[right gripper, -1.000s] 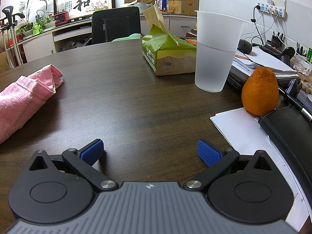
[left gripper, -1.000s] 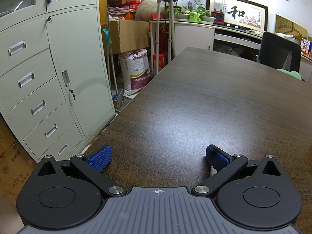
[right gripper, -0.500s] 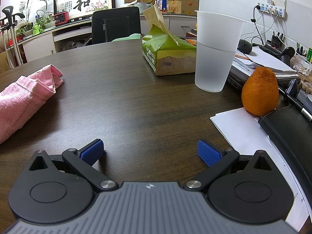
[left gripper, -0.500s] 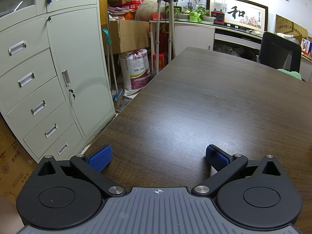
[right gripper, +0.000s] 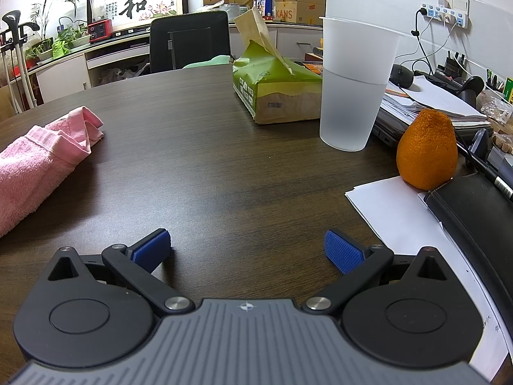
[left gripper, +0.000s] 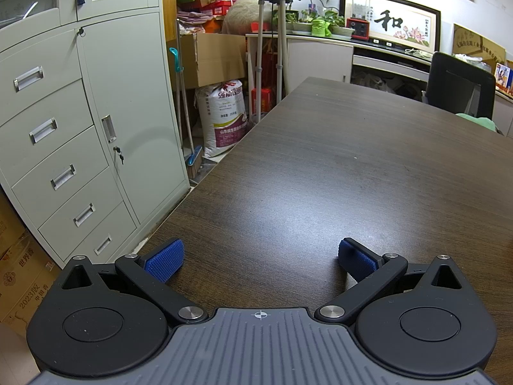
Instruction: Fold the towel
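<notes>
Towel: pink towel (right gripper: 41,160), bunched and loosely folded over itself, lies on the dark wood surface (right gripper: 224,160) at the left edge of the right wrist view; no tongs touch it, and it does not show in the left wrist view.
Right tongs: the right tongs (right gripper: 247,252) sit low over the surface, blue pads spread wide with nothing between them; the towel lies well apart to their left.
Left tongs: the left tongs (left gripper: 261,261) sit near the left corner of the surface (left gripper: 336,176), blue pads spread wide, only bare wood between them.
Cup: a frosted plastic cup (right gripper: 356,86) stands upright ahead and to the right of the right tongs.
Tissue pack: a green tissue pack (right gripper: 272,93) lies just beside the cup on its left, one sheet sticking up.
Orange: an orange fruit (right gripper: 426,150) stands right of the cup, touching a white sheet of paper (right gripper: 394,208) and a black case (right gripper: 474,211).
Chair: a black chair (right gripper: 189,45) stands at the far side of the surface.
Cabinet: a grey drawer cabinet (left gripper: 64,128) stands on the floor left of the surface.
</notes>
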A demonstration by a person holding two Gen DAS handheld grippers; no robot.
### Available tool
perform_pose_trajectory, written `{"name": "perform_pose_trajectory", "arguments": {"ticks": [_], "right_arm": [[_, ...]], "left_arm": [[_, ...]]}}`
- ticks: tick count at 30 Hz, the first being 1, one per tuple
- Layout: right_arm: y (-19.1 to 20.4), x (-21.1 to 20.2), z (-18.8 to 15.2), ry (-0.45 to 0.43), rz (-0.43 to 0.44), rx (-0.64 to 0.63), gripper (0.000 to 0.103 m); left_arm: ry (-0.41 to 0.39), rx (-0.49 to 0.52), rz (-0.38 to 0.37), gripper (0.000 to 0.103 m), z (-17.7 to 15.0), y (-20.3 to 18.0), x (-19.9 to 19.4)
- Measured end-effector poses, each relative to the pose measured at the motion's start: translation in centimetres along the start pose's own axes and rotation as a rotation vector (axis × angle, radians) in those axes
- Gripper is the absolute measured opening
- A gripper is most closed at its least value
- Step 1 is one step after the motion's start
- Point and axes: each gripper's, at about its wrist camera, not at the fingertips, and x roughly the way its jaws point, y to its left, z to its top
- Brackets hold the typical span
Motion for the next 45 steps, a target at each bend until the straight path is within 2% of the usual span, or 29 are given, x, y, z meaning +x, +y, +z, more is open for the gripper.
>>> {"name": "perform_pose_trajectory", "arguments": {"ticks": [14,36,41,45], "right_arm": [[-0.4,-0.2,-0.1,-0.001,0.035,-0.019,0.103],[-0.2,-0.2,-0.2,0.001,0.024,-0.020,0.103],[1.0,-1.0,0.2,-0.007,0.057,-0.011,0.103],[3.7,-2.7,1.1,-0.058,0.098,-0.075,0.103]], "left_arm": [[0.000,0.000,0.000,0.103,0.0,0.0,0.0],[0.000,-0.001,0.000,0.103,0.0,0.0,0.0],[0.000,-0.001,0.001,0.103,0.0,-0.1,0.0],[0.000,-0.001,0.001,0.103,-0.1,-0.2,-0.2]]}}
